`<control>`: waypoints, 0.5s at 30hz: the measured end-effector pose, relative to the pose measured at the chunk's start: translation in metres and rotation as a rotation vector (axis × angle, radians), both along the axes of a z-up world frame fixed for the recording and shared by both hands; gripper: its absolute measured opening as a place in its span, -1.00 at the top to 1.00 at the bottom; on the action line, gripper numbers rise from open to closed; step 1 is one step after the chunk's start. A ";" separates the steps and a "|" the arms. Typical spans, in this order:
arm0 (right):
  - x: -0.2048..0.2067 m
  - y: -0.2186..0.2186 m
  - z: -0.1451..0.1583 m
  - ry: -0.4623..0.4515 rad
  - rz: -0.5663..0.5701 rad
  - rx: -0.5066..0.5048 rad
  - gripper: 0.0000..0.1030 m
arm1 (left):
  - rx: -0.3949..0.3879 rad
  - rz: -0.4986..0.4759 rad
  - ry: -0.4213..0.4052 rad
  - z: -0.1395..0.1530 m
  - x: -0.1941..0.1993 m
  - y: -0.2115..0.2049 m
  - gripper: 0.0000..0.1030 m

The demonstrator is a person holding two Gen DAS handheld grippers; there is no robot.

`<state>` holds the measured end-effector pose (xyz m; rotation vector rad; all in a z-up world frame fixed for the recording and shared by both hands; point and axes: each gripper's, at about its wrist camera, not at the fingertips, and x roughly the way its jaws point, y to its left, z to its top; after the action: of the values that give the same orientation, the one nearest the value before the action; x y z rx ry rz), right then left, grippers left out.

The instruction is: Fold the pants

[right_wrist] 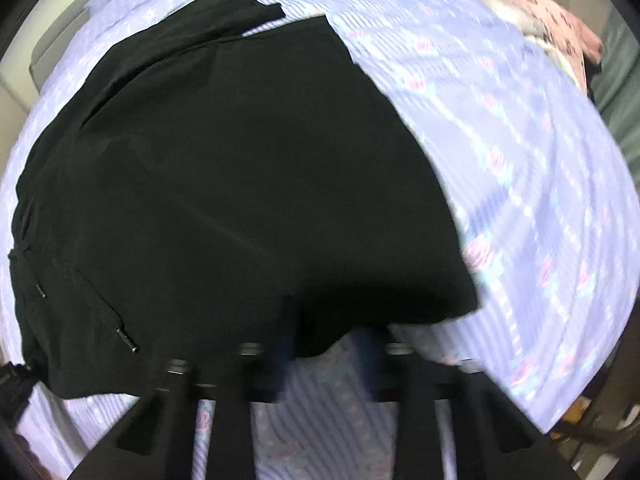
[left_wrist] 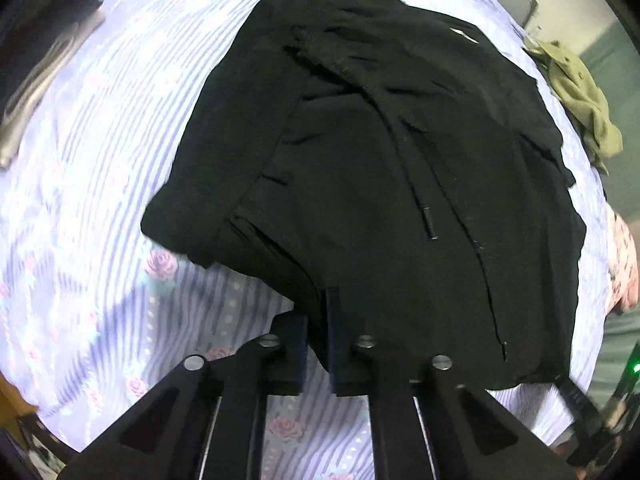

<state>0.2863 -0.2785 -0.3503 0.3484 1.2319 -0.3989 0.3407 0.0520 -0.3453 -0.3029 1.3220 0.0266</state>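
Black pants [left_wrist: 380, 152] lie spread on a bed sheet [left_wrist: 100, 160] with purple stripes and pink roses. They are so dark that the folds and pockets are hard to see. A small white mark near the top of the pants is too tiny to read. The left gripper [left_wrist: 317, 320] is pinched tight on the near edge of the pants. The right gripper [right_wrist: 326, 336] looks blurry, and its tips are lost against the dark cloth, but it is closed on the near edge too. A green cloth [left_wrist: 576, 92] and a pink cloth [right_wrist: 556, 20] at the bed's edges are cut off.
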 end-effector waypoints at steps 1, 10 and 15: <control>0.000 0.000 0.007 -0.010 0.004 -0.001 0.78 | 0.004 -0.012 -0.010 0.006 0.000 -0.002 0.86; 0.008 0.009 0.121 -0.211 0.052 -0.081 0.87 | 0.017 -0.041 -0.167 0.093 -0.005 0.006 0.88; 0.026 0.004 0.191 -0.367 0.042 -0.096 0.90 | 0.027 -0.048 -0.293 0.152 0.009 0.015 0.88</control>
<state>0.3121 -0.2747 -0.1597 0.2973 0.8570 -0.3386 0.3496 0.0666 -0.1936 -0.2412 1.0367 -0.0390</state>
